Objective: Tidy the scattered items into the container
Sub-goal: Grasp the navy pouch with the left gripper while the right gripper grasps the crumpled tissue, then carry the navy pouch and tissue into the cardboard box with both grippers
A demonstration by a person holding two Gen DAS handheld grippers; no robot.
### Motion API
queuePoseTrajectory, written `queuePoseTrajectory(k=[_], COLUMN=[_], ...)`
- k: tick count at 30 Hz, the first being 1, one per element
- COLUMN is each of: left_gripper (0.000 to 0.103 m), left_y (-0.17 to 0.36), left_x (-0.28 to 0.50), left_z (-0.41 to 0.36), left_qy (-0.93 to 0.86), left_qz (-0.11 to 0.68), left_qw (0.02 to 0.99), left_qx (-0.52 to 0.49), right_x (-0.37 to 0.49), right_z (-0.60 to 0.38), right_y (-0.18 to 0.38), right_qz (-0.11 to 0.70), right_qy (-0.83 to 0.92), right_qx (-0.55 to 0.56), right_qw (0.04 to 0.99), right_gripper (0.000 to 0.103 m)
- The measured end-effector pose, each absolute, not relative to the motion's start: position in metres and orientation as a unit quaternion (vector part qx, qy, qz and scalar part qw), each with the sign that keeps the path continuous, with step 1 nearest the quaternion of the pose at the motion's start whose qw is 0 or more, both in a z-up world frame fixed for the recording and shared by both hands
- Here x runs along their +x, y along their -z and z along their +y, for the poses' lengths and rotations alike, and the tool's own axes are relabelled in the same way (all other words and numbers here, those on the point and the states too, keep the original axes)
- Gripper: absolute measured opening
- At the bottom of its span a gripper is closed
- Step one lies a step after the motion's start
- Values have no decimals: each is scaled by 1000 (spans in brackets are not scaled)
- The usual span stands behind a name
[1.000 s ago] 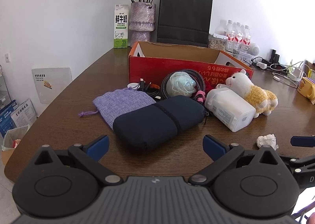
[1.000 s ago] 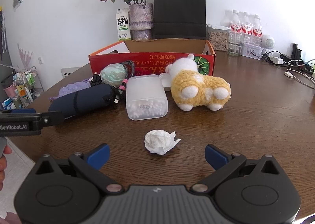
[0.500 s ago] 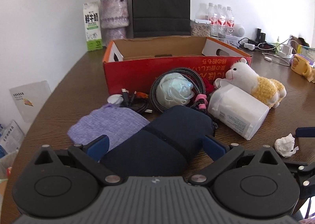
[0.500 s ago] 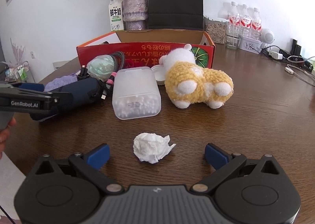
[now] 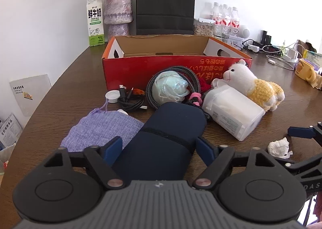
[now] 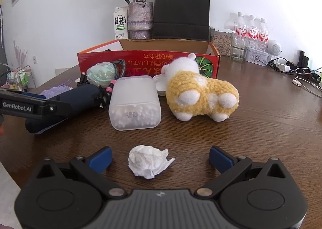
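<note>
Navy fabric is what fills the gap in your left gripper point(image 5: 159, 148) right now: the dark blue pouch point(image 5: 167, 140) lies lengthwise between the blue fingers point(image 5: 112, 149), which are closing in on it, though you can't really tell if the pads are pressing yet. The pouch sits on the brown surface point(image 5: 80, 80), overlapping a purple knit bag point(image 5: 100, 126), in front of the red cardboard box point(image 5: 173, 72). Your right gripper point(image 6: 160, 158) has its fingers spread wide, and the crumpled white tissue point(image 6: 148, 160) lies on the surface between them, touching neither. A frosted plastic container point(image 6: 134, 104) and plush alpaca point(image 6: 199, 96) sit beyond it.
</note>
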State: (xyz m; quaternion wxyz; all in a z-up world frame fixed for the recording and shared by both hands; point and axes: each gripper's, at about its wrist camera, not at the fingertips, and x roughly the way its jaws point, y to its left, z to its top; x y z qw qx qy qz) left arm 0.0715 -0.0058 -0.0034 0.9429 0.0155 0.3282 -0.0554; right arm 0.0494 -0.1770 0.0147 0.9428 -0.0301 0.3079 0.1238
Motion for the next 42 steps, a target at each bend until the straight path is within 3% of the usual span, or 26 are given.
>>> queuePoseTrajectory(k=[9,14,18,20,22,23,24,29,30,33,34,38,40,42], left_gripper=[73,84,83,76,71,70,68,62,58,31,31,35,65,71], left_y=[-2,-7,0,4,3,2,1,0,-1,-8,-10,-9,-9,-8], left_x=[59,64,77,77,76,76,75,72,71,65,64,70,73,79], left_z=[-16,-25,-30,-32,-31,-30,-30,-32,-32,-36,-38,-34,-32,-29], left_qy=[56,63,71,63,70,75,78,75,76,77,75,82,77,87], left_qz=[332,316,343,341,339,338,337,326,322,298,293,309,319,336], left_qw=[942,946,936,936,937,937,937,941,942,949,950,945,942,936], left_qx=[13,32,41,55,50,45,45,47,48,62,72,65,65,62], right_x=[53,51,49,48,47,47,47,49,48,48,48,47,47,47], right_z=[-183,-184,-185,-186,-186,-186,-187,-189,-189,-190,-190,-191,-192,-193], right_y=[-17,-17,-20,-22,-23,-24,-25,-26,-27,-27,-27,-26,-26,-27], right_qz=[312,317,314,313,311,310,310,312,312,312,312,312,312,313], right_qy=[-125,-122,-117,-122,-127,-128,-131,-139,-139,-139,-138,-138,-138,-137], right_qx=[-11,-19,-26,-22,-24,-23,-20,-7,-6,-2,0,7,9,8], right_qw=[942,940,942,942,941,942,941,940,940,940,940,940,940,940], right_gripper=[103,100,80,68,42,38,26,21,21,21,21,21,21,22])
